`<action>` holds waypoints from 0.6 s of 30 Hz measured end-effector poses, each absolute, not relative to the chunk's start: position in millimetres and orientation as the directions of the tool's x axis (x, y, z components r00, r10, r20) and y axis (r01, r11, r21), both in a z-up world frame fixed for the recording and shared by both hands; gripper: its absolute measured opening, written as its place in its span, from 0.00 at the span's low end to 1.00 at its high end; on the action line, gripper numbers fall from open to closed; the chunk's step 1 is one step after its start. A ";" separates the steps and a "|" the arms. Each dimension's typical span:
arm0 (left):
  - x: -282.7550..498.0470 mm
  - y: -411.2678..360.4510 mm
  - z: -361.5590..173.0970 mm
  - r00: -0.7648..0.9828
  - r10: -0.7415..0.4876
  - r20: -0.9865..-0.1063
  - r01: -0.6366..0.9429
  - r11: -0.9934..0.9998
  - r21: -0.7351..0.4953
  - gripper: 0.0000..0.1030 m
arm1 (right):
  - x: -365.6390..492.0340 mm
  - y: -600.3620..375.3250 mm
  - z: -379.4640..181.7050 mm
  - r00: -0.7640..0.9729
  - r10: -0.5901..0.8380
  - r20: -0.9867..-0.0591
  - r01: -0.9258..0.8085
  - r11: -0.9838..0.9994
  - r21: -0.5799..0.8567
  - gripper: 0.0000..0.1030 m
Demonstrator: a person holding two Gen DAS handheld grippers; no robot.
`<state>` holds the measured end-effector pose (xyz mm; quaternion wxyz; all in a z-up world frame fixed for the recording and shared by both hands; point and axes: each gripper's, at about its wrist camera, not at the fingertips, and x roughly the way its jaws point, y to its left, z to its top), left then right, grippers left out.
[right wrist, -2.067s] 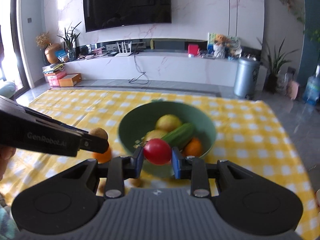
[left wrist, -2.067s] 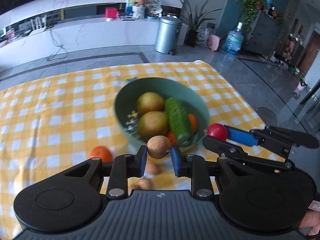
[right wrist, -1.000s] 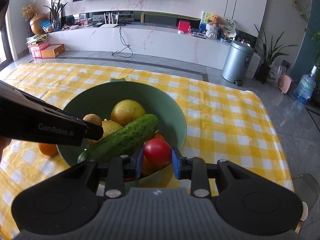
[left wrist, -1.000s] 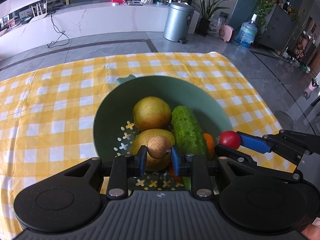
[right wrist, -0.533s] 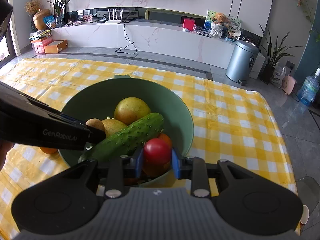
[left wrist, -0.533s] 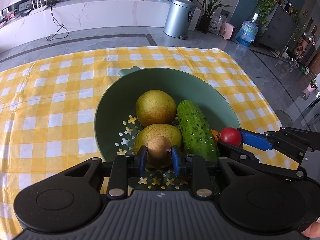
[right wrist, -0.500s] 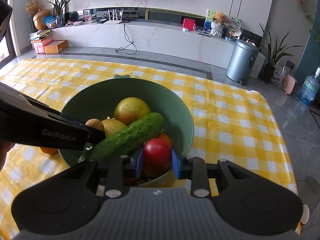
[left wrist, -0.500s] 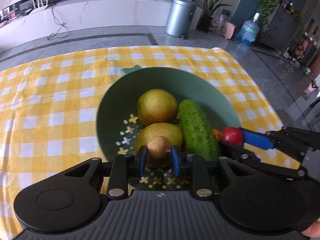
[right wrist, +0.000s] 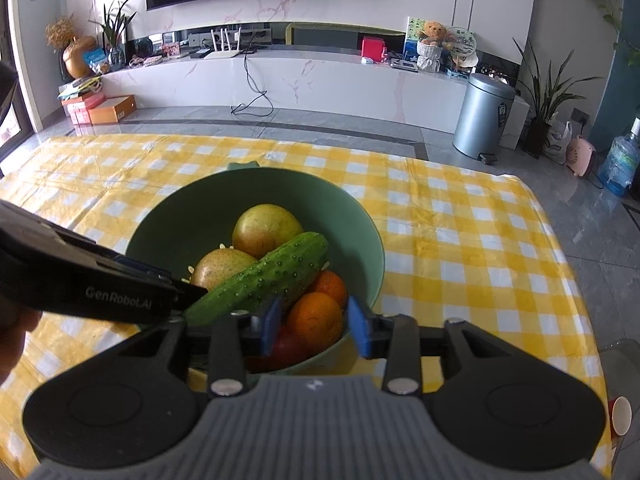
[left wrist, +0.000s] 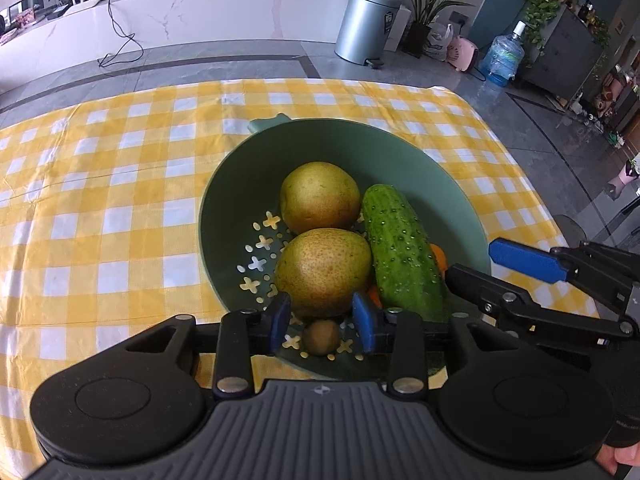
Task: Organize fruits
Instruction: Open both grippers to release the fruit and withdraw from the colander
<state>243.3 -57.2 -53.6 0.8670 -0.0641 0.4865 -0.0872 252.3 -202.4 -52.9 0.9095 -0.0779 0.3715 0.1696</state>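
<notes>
On the left wrist view, no readable writing; left gripper [left wrist: 320, 316] tilts down over the green bowl [left wrist: 460, 200], jaws opening, small brown fruit [left wrist: 320, 337] loose below them. Right wrist view shows "GenRobot.AI" on that gripper; right gripper [right wrist: 314, 322] jaws opening above a red fruit [right wrist: 288, 347], nothing gripped.

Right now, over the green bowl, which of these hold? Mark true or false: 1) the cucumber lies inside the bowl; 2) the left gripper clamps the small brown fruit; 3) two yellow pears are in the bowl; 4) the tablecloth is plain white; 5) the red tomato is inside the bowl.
1) True: the bumpy green cucumber lies in the green plastic bowl.
2) False: the left gripper is opening; the small round brown fruit lies on the bowl's floor.
3) True: two speckled yellow pears.
4) False: the tablecloth is yellow-and-white checked.
5) True: the red tomato sits low under the opening right gripper.
</notes>
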 end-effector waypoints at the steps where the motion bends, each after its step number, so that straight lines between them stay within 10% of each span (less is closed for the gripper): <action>1: 242.4 -57.7 -52.6 0.513 -0.212 -0.832 0.090 0.977 -0.193 0.42 | 251.1 -202.6 -51.7 0.669 0.251 -0.699 -0.366 0.931 -0.016 0.37; 18: 197.0 -52.4 -12.3 0.606 -0.154 -0.780 0.107 0.988 -0.112 0.42 | 210.0 -193.6 -18.8 0.728 0.282 -0.625 -0.368 0.930 -0.009 0.55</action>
